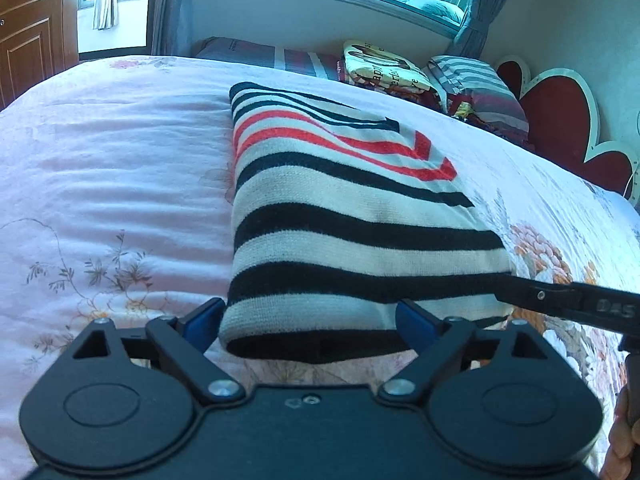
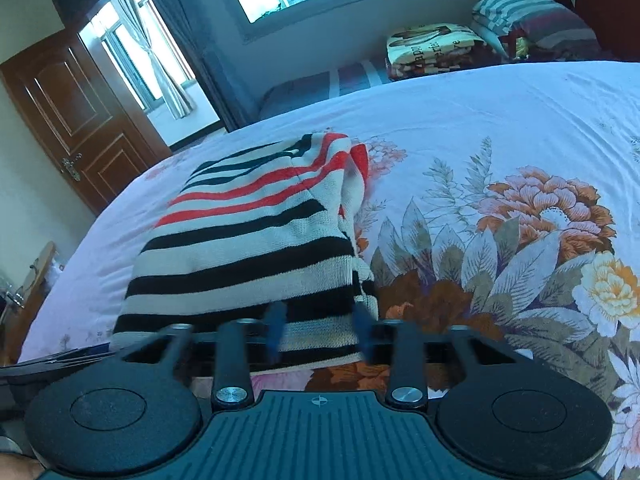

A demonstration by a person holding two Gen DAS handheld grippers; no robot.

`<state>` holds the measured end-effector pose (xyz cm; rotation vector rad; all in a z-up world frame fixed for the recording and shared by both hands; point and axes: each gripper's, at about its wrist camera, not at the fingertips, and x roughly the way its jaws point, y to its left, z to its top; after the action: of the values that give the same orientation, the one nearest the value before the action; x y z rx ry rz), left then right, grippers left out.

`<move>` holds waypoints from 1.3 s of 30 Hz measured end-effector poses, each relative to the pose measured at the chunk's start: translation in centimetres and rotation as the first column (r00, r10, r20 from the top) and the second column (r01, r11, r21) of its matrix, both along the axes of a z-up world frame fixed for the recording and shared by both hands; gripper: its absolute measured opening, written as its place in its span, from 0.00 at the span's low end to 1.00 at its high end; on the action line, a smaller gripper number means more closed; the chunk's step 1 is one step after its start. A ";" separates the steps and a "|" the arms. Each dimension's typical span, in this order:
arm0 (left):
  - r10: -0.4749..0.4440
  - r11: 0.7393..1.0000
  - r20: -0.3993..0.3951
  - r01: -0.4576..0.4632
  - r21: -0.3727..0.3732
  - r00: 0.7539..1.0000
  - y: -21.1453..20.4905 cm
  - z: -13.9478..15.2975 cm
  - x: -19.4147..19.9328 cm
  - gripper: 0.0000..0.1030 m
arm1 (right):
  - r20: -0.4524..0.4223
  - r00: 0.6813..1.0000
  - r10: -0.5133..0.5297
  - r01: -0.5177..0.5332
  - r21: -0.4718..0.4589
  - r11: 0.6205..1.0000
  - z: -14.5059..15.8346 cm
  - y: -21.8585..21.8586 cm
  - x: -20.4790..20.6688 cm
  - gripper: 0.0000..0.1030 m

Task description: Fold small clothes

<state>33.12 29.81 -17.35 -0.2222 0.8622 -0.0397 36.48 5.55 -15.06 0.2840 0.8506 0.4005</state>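
we see the striped sweater [image 1: 352,216] folded into a neat rectangle, lying flat on the floral bedspread [image 1: 112,184]. left gripper [image 1: 310,326] jaws spread wide – the sweater's near edge sits between the blue pads, not pinched. right gripper [image 2: 320,332] jaws also apart, fingers blurred, over the sweater's near corner – no grip. folded blankets [image 2: 436,50] lie by the window.

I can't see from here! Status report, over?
Both hand-held grippers open: left, right. Striped sweater folded on bed, near edge between the fingers. Nothing blocking.
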 end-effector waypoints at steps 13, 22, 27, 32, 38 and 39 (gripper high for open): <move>0.090 0.991 0.007 -0.090 0.101 0.996 -1.7 5.9 -5.8 0.95 | -0.077 0.993 0.084 -0.076 0.104 0.992 3.2 -3.7 -6.0 0.83; 0.060 0.967 0.123 -0.088 0.237 0.991 -7.0 12.6 -15.7 0.97 | 0.089 0.981 0.174 -0.180 0.070 0.981 10.5 -6.9 -15.1 1.00; 0.130 0.942 0.175 -0.176 0.284 0.976 -9.7 15.3 -21.7 0.97 | 0.173 0.974 0.146 -0.135 -0.076 0.988 14.4 -8.0 -21.0 1.00; 0.188 0.954 0.184 -0.224 0.199 0.965 -11.0 17.8 -27.0 0.97 | 0.334 0.932 0.138 -0.080 -0.182 0.980 17.7 -8.9 -27.8 1.00; 0.246 0.939 0.233 -0.291 0.183 0.941 -12.1 20.0 -31.9 0.97 | 0.395 0.916 0.073 -0.014 -0.152 0.988 19.6 -10.8 -32.6 1.00; 0.251 0.939 0.235 -0.295 0.176 0.939 -12.2 20.3 -32.5 0.97 | 0.392 0.917 0.069 -0.014 -0.143 0.990 19.8 -11.0 -33.0 1.00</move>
<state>0.66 17.60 2.91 -0.1360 0.6134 0.2841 3.47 -5.49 4.70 0.0512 0.4817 0.4194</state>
